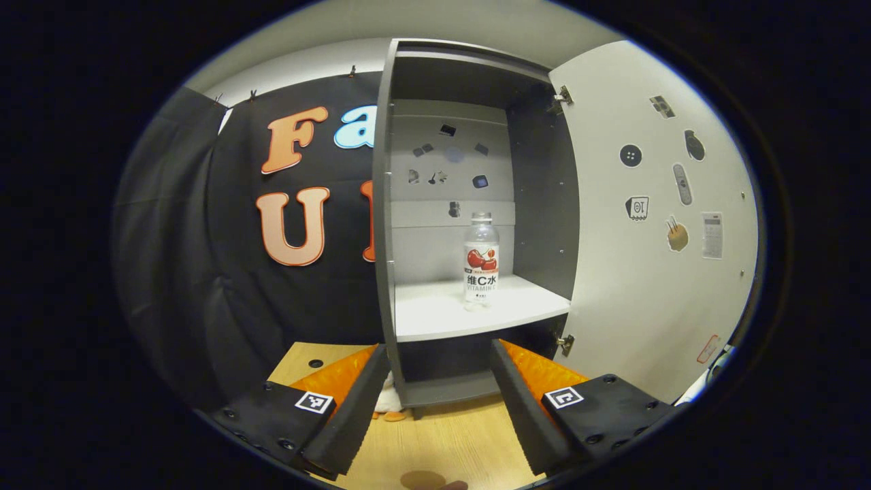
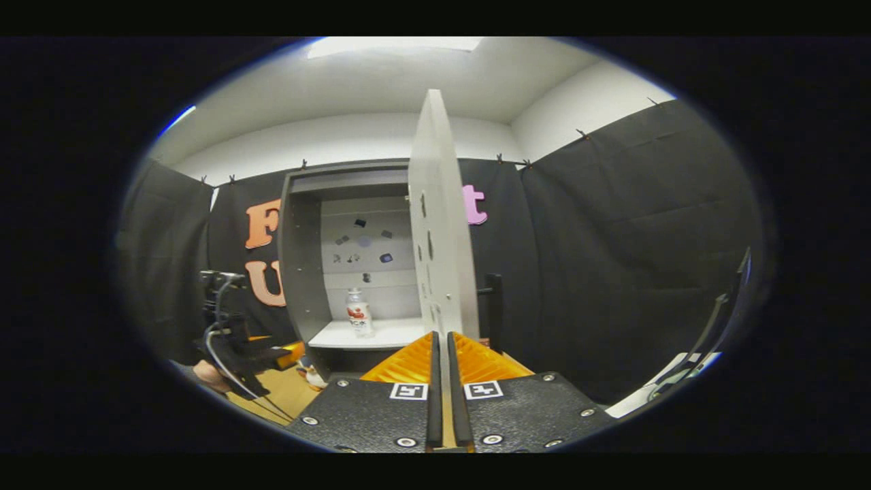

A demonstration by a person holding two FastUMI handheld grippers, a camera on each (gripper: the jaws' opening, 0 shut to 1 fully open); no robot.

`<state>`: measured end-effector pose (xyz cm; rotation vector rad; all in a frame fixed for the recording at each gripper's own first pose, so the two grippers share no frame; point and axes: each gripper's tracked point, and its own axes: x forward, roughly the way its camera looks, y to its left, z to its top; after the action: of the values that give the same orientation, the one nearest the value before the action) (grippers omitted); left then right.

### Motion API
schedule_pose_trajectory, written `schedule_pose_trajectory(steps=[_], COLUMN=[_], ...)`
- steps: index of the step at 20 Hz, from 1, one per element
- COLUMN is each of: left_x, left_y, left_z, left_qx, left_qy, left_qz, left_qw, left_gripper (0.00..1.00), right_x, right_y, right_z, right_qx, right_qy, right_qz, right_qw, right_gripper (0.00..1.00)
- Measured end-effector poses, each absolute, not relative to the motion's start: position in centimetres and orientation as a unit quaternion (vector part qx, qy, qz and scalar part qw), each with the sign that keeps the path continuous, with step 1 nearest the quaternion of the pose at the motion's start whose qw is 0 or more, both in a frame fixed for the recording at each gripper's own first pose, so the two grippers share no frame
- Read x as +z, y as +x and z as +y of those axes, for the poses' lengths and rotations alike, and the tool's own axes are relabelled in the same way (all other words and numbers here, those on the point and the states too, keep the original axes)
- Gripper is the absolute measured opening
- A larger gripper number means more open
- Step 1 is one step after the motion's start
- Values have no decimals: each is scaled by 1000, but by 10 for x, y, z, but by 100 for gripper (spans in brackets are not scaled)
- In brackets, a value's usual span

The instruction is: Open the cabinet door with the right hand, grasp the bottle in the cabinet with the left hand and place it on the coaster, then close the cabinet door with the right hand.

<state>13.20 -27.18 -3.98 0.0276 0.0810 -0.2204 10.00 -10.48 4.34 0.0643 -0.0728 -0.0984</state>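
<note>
A black-draped booth with a white ceiling holds a grey cabinet standing on a light wooden table. The cabinet door, pale and dotted with small stickers, stands swung fully open at the cabinet's right side, hinged there top and bottom. Inside, on the white shelf, the bottle stands upright toward the shelf's middle, clear with a red and white label and well apart from the cabinet's walls. In the left gripper view the left gripper hangs in front of the cabinet's lower edge, below the shelf, its fingers spread wide with nothing between them. In the right gripper view the right gripper meets the free edge of the open door, its fingers drawn narrow with the door's thin edge running between them; the door's dark handle sits just beyond. The left gripper also shows there, to the left of the cabinet, with a hand under it.
</note>
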Motion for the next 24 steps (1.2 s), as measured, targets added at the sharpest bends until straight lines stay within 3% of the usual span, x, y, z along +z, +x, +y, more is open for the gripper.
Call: schedule_pose_trajectory(steps=[6, 7, 8, 9, 20, 21, 22, 24], left_x=[-15, -11, -8, -5, -5, -6, -7, -9], left_y=[210, 223, 234, 246, 344, 350, 355, 362], left_z=[-325, -333, -338, -344, -385, -387, -391, -396], left_qx=[-150, -154, -157, -161, -177, -175, -176, -178], left_qy=[16, 15, 16, 15, 16, 16, 17, 19], left_qz=[-1, -6, -7, -10, -14, -13, -12, -11], left_qw=[989, 988, 987, 987, 984, 984, 984, 984], left_gripper=[98, 97, 97, 97, 95, 98, 98, 98], right_x=[42, 35, 32, 29, 5, 4, 2, 1], right_y=[134, 145, 153, 160, 220, 223, 226, 228], right_z=[-68, -66, -65, -63, -57, -59, -61, -63], right_qx=[-42, -44, -49, -51, -79, -83, -87, -89], right_qy=[38, 41, 42, 43, 56, 54, 53, 55], right_qz=[-49, -41, -37, -34, 13, 17, 20, 23], right_qw=[997, 997, 997, 997, 995, 995, 995, 994], right_gripper=[5, 16, 16, 5, 5, 11, 5, 5])
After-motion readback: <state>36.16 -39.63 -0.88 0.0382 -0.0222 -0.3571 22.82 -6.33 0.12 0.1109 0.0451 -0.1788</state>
